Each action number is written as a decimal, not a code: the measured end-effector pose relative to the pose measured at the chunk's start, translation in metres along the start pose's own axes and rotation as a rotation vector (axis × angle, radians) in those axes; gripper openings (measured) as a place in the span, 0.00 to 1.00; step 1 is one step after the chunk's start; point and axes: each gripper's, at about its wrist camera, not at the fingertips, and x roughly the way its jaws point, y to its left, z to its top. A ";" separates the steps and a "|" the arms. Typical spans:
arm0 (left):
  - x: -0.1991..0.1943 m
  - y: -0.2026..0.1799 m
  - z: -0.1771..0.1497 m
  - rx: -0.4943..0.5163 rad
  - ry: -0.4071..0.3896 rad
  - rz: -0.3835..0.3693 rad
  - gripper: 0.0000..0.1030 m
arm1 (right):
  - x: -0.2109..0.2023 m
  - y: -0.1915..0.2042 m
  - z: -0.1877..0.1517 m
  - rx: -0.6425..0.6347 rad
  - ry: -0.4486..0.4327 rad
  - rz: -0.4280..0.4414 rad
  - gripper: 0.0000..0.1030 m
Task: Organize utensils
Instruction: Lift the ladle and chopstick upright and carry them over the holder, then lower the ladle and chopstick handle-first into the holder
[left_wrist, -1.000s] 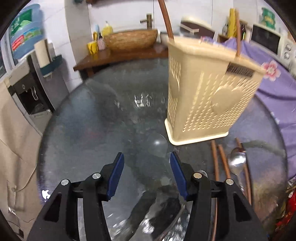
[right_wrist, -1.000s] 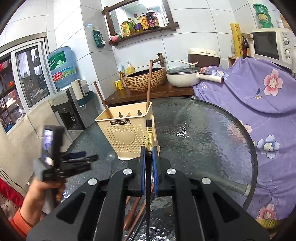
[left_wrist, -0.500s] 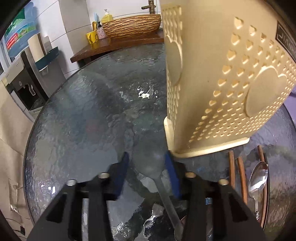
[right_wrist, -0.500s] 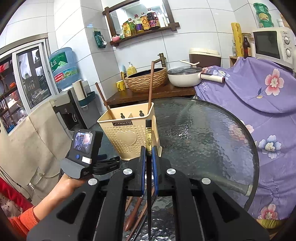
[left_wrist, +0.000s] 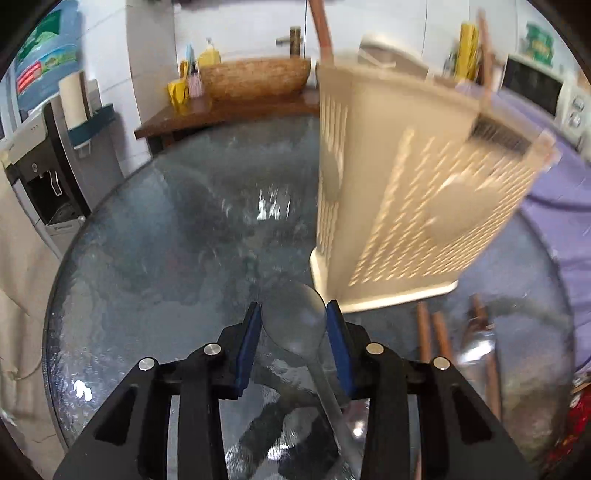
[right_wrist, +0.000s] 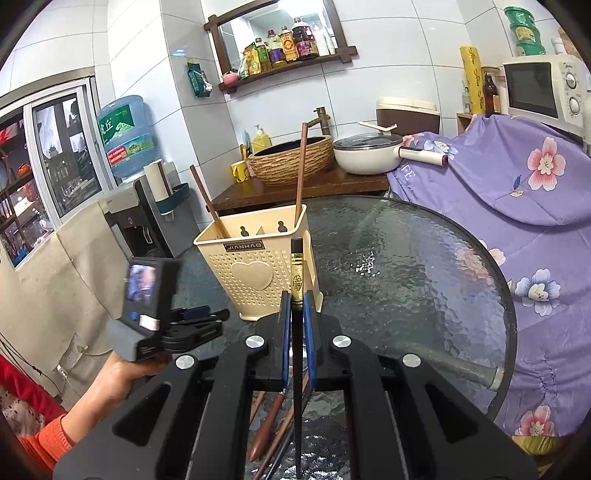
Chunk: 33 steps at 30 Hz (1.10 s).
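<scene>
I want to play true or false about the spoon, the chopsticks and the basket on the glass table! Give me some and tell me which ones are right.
1. The left hand-held gripper has a metal spoon between its fingers. True.
2. The right hand-held gripper is wide open and holds nothing. False: it is shut on a black chopstick.
3. The beige basket has a heart shape on its front. True.
4. The basket has nothing in it. False: two brown chopsticks stick up out of it.
5. The glass table is square. False: its edge is round.
</scene>
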 end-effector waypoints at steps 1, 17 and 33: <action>-0.009 0.000 0.000 -0.001 -0.023 -0.012 0.35 | -0.003 0.000 0.000 -0.003 -0.007 0.002 0.07; -0.111 -0.014 0.003 0.037 -0.332 -0.112 0.35 | -0.021 0.014 0.005 -0.038 -0.052 0.017 0.07; -0.138 -0.026 0.064 0.008 -0.455 -0.094 0.35 | -0.029 0.040 0.070 -0.114 -0.110 0.066 0.07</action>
